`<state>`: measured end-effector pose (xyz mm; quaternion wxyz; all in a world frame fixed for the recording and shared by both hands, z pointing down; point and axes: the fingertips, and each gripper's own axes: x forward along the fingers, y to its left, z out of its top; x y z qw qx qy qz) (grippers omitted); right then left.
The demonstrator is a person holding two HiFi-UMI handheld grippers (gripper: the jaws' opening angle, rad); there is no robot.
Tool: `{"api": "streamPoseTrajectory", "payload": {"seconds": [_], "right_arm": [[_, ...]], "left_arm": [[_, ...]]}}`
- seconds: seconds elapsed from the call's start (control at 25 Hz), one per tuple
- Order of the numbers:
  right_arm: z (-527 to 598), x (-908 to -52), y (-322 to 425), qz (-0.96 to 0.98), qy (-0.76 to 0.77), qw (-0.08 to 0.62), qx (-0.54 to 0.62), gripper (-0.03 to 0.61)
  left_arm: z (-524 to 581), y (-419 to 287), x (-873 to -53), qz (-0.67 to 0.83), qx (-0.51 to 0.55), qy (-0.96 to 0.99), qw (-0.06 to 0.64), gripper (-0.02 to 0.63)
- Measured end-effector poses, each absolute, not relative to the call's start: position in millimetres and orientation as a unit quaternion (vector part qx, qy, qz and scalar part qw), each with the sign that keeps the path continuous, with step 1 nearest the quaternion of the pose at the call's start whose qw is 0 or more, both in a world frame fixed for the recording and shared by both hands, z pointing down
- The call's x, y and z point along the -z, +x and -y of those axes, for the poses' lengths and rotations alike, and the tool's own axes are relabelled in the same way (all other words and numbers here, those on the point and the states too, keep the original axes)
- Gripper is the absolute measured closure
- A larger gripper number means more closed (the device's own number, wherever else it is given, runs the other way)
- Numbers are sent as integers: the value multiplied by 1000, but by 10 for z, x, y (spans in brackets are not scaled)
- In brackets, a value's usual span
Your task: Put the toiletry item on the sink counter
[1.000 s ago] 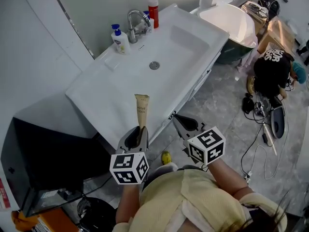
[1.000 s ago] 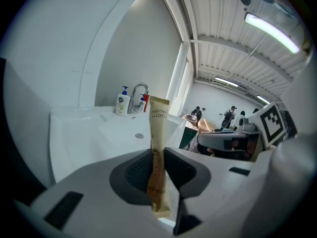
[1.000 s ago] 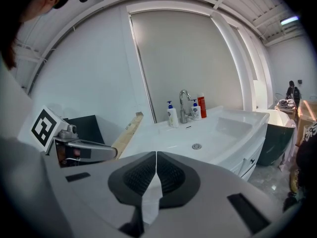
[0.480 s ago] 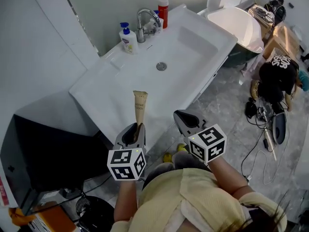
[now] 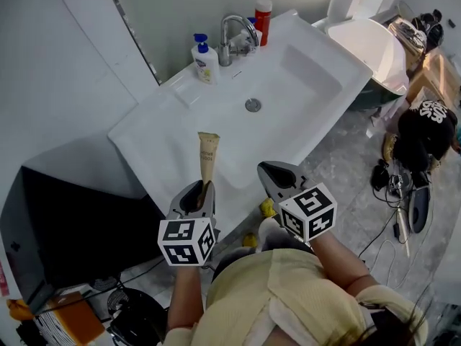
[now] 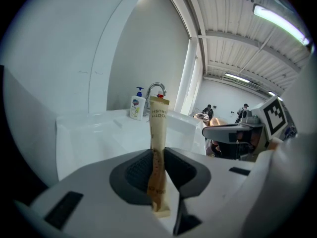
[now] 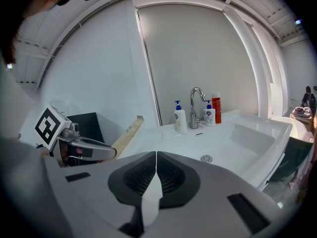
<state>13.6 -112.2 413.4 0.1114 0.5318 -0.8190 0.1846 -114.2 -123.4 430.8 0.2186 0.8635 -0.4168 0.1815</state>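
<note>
Head view, lower middle: my left tongs (image 5: 201, 194) are squeezed on a toothbrush pack (image 5: 207, 156). The pack is flat, thin and long, made of tan paper, with a straight cut top. It stands up between the dark ribbed pads, over the front edge of the sink counter (image 5: 164, 132), held in the air. In the left gripper view I can read "TOOTH BRUSH" in small dark print running down it.

My right tongs (image 5: 276, 174) are pinched together with nothing inside. Each pair of tongs carries a white cube with black squares.

The counter is smooth, shiny white, with a deep box-shaped bowl and a round metal drain (image 5: 253, 105). At the upper middle stand a curved silver tap (image 5: 234, 36), a white soap bottle with a blue pump (image 5: 205, 60) and a red bottle with a white cap (image 5: 263, 17). Their labels are too small to read.
</note>
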Motion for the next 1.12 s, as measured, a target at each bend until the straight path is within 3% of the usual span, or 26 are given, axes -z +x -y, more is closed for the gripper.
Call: {"api": "streamPoseTrajectory", "payload": {"seconds": [0.64, 1.12], "right_arm": [[1962, -4084, 363, 858, 467, 114, -181, 549], [2334, -4127, 377, 879, 423, 124, -179, 549]], "left_arm": [[1949, -867, -4330, 470, -198, 832, 220, 509], [2406, -1060, -4523, 517, -222, 796, 225, 509]]}}
